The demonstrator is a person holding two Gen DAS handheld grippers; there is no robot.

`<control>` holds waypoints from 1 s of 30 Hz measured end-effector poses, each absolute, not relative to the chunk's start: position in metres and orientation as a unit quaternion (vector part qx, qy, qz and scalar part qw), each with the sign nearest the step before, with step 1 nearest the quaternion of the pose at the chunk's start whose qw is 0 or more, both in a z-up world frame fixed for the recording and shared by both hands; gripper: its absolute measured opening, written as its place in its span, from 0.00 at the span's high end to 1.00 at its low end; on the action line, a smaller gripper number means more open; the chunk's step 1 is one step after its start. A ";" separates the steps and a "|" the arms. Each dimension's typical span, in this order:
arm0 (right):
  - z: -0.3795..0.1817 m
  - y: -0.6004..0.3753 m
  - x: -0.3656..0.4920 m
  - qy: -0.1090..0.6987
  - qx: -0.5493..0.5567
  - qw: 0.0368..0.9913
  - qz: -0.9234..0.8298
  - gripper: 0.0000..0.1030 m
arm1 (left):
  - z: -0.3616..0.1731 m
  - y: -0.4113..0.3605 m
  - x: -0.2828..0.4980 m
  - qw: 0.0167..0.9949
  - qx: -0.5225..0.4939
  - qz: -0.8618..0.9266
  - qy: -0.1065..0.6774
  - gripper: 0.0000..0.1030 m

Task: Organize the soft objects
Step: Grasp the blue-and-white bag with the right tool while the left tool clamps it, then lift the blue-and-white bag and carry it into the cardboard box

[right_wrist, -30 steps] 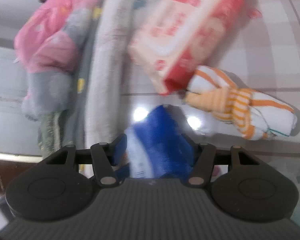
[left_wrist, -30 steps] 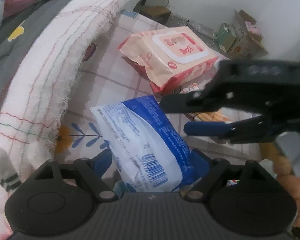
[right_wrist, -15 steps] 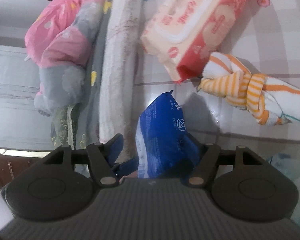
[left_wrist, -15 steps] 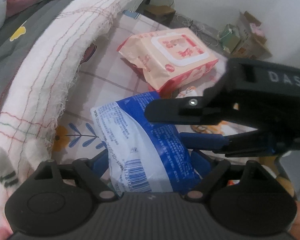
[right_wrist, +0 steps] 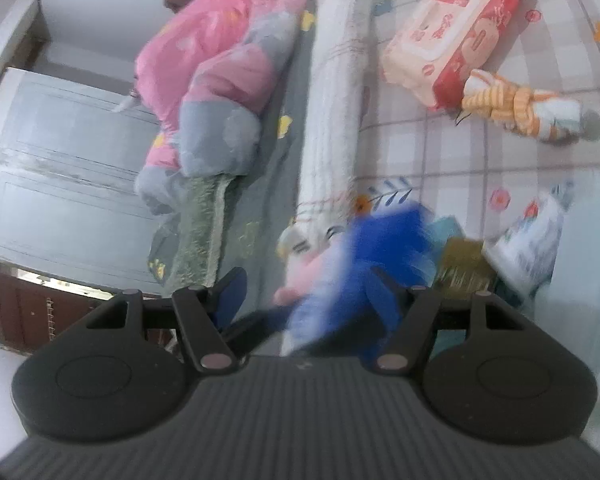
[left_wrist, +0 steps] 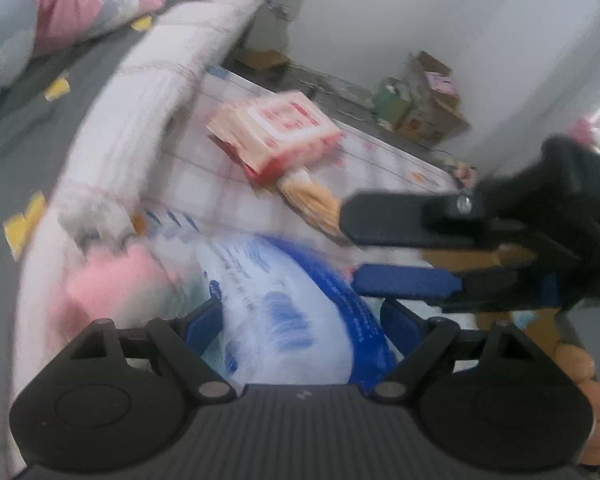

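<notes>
A blue and white tissue pack point(left_wrist: 296, 320) sits between the fingers of my left gripper point(left_wrist: 304, 316), which is shut on it and holds it above the checked mat. My right gripper point(left_wrist: 404, 252) reaches in from the right beside the pack, jaws apart. In the right wrist view the blurred blue pack point(right_wrist: 376, 256) lies between the open fingers of the right gripper point(right_wrist: 308, 296). A pink wet-wipe pack point(left_wrist: 280, 128) point(right_wrist: 452, 36) and an orange striped cloth roll point(left_wrist: 312, 200) point(right_wrist: 516, 108) lie on the mat farther off.
A rolled white blanket point(right_wrist: 332, 92) runs along the mat's edge, with a pink and grey quilt point(right_wrist: 216, 76) beyond it. Small packets point(right_wrist: 528, 236) and a pink soft item point(left_wrist: 112, 284) lie near the blue pack. Cardboard boxes point(left_wrist: 420, 100) stand by the wall.
Both grippers have lifted and pulled back from the mat with the blue pack. The wet-wipe pack and striped cloth now look farther away. The view is blurred from motion.
</notes>
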State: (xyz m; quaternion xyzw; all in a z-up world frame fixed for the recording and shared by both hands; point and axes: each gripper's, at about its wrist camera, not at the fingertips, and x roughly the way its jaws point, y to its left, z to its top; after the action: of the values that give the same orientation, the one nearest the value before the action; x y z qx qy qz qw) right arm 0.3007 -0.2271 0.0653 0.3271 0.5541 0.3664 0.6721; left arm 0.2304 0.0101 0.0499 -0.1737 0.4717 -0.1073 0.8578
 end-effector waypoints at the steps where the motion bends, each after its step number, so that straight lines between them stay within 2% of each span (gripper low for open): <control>1: 0.068 -0.227 0.292 0.553 0.332 0.668 0.372 0.37 | 0.051 0.008 0.223 0.856 -0.181 -0.125 0.467 0.25; 2: 0.070 -0.228 0.283 0.553 0.331 0.667 0.375 0.37 | 0.053 0.005 0.216 0.856 -0.188 -0.142 0.461 0.28; 4: 0.076 -0.229 0.268 0.543 0.307 0.692 0.364 0.37 | 0.051 -0.004 0.204 0.861 -0.176 -0.144 0.454 0.24; 9: 0.074 -0.251 0.257 0.522 0.282 0.743 0.309 0.37 | 0.029 -0.011 0.195 0.859 -0.147 -0.114 0.476 0.28; 13: 0.053 -0.258 0.252 0.548 0.262 0.739 0.290 0.45 | 0.026 0.003 0.172 0.867 -0.153 -0.110 0.462 0.29; 18: 0.033 -0.229 0.228 0.564 0.187 0.734 0.327 0.53 | 0.018 0.014 0.130 0.892 -0.107 -0.097 0.429 0.30; 25: 0.009 -0.187 0.213 0.565 0.074 0.751 0.332 0.57 | -0.020 0.012 0.126 0.874 -0.114 -0.108 0.459 0.46; 30: 0.001 -0.183 0.219 0.570 0.063 0.754 0.320 0.55 | -0.034 0.010 0.138 0.868 -0.129 -0.121 0.463 0.45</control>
State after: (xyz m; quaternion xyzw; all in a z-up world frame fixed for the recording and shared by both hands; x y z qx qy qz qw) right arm 0.2187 -0.1833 0.0013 0.0632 0.5704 0.3202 0.7537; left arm 0.1377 0.0102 -0.0336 -0.1288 0.4633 -0.1209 0.8684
